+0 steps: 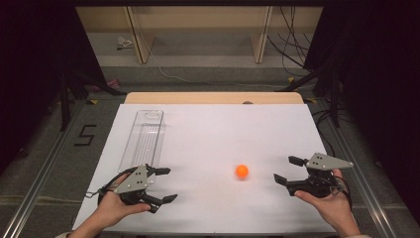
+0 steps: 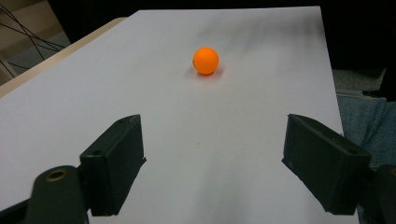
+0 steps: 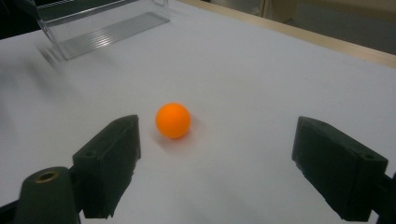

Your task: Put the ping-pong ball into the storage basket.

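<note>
White table with an orange ball lying free between the left gripper and the right gripper, both jaws spread wide and empty (the ball nearer the right jaws), presumably readied for a pickup toward the clear tray.

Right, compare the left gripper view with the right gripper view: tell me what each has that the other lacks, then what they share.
Left gripper view alone: a patch of blue fabric past the table's edge at the right, and dark cables at the upper left.

Right gripper view alone: the clear plastic tray lying on the white sheet at the upper left.

Both: the orange ball resting free on the white sheet, a strip of the wooden table edge, and a pair of black jaws standing wide apart, gripping nothing. The ball sits nearer the jaws in the right gripper view.
</note>
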A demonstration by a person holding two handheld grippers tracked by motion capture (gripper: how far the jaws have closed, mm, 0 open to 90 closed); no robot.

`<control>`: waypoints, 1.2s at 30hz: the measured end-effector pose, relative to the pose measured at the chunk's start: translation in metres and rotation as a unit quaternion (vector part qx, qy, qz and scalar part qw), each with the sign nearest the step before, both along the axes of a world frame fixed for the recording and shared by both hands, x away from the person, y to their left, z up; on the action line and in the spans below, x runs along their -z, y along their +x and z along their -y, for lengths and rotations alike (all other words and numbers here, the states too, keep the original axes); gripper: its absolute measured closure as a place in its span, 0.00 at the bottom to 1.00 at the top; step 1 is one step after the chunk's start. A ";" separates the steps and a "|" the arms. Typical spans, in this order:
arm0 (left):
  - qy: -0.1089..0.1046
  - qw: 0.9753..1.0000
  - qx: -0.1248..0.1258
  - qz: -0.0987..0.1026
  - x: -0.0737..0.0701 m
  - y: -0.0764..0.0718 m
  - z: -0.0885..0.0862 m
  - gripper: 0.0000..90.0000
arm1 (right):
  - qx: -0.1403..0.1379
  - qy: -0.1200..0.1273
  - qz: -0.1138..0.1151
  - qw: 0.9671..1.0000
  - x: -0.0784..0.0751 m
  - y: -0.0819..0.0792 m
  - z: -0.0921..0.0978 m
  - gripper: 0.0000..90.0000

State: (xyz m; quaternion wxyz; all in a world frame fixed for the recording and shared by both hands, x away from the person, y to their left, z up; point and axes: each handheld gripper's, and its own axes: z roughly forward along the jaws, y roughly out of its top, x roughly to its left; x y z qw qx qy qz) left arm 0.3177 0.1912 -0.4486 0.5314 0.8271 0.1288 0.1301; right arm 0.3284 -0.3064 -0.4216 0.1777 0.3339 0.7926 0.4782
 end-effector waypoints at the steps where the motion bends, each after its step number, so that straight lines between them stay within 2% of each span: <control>1: 0.000 1.000 0.000 0.000 0.000 0.000 0.000 0.22 | 0.000 0.000 0.000 1.000 0.000 0.000 0.000 0.18; 21: 0.001 1.000 0.003 0.000 0.000 0.000 0.000 0.22 | -0.009 -0.006 -0.001 1.000 0.001 0.005 -0.008 0.18; 36: 0.006 1.000 0.007 0.001 0.000 0.001 0.001 0.22 | -0.031 -0.016 -0.004 0.999 0.006 0.017 -0.029 0.18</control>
